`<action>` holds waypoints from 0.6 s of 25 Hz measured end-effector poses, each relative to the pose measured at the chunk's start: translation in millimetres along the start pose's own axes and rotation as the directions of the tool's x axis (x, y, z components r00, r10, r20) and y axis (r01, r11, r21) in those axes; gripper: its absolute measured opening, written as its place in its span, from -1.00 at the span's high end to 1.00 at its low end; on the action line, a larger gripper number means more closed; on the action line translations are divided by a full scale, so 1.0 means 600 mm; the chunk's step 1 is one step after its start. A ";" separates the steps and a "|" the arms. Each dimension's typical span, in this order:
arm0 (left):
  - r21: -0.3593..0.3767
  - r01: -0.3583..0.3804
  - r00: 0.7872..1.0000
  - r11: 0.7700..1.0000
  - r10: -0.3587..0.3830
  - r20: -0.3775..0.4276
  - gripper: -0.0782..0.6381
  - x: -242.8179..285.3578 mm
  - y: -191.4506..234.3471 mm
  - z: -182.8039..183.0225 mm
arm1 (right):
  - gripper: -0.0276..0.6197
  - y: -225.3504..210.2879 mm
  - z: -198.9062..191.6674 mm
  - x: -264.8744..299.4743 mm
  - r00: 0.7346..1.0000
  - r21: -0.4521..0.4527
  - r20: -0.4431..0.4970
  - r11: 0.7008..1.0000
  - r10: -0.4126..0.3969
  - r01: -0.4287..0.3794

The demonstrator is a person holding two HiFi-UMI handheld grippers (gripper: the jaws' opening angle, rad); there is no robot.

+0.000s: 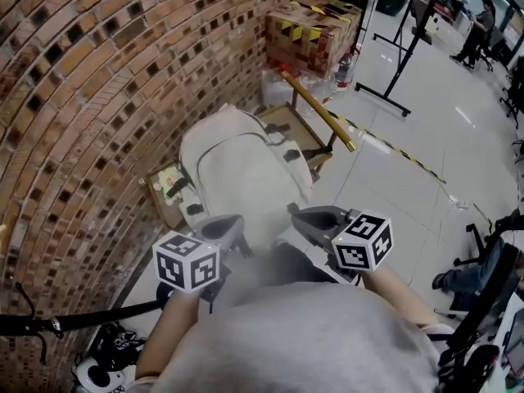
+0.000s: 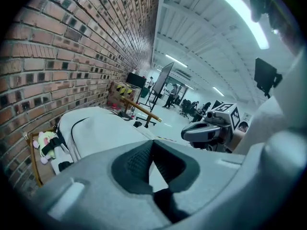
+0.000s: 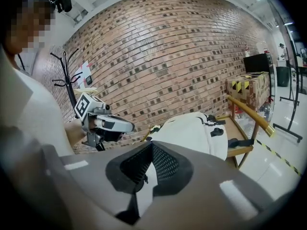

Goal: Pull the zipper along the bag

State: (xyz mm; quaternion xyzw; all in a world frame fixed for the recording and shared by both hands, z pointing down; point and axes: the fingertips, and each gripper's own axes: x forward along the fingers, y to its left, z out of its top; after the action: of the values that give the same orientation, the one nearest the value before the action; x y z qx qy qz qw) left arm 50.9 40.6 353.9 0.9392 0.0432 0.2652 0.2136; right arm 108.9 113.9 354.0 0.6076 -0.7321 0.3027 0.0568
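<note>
Approach step, I judge — the white bag [image 1: 246,170] lies on a wooden chair [image 1: 288,126], with the left gripper [image 1: 225,228] and right gripper [image 1: 318,218] both pressed together, empty, just short of it — next, one must spread to pinch the zipper pull, too small to see

backpack [image 1: 246,174]: cream-white fabric, lying front-up at frame centre; dark zipper [image 1: 197,170] curving around its front panel.

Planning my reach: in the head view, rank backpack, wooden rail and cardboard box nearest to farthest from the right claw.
1. Backpack, just ahead of the right claw.
2. Wooden rail, behind the bag.
3. Cardboard box, against the wall.
</note>
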 end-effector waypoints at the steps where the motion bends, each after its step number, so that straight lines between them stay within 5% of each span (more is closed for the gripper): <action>1: 0.002 -0.010 1.000 1.000 0.010 -0.005 0.78 0.008 0.010 0.006 | 0.92 -0.012 0.006 0.006 1.000 0.005 0.001 1.000 0.006 -0.006; 15: -0.083 -0.146 0.984 0.986 0.136 -0.114 0.78 0.157 0.174 0.091 | 0.92 -0.241 0.136 0.107 0.994 0.017 -0.048 0.995 0.099 -0.098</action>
State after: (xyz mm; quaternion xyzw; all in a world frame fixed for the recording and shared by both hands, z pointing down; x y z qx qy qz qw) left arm 156.6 -56.3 401.4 0.9136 -0.0243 0.3316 0.2341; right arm 249.3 5.9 371.0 0.5637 -0.7573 0.3251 0.0552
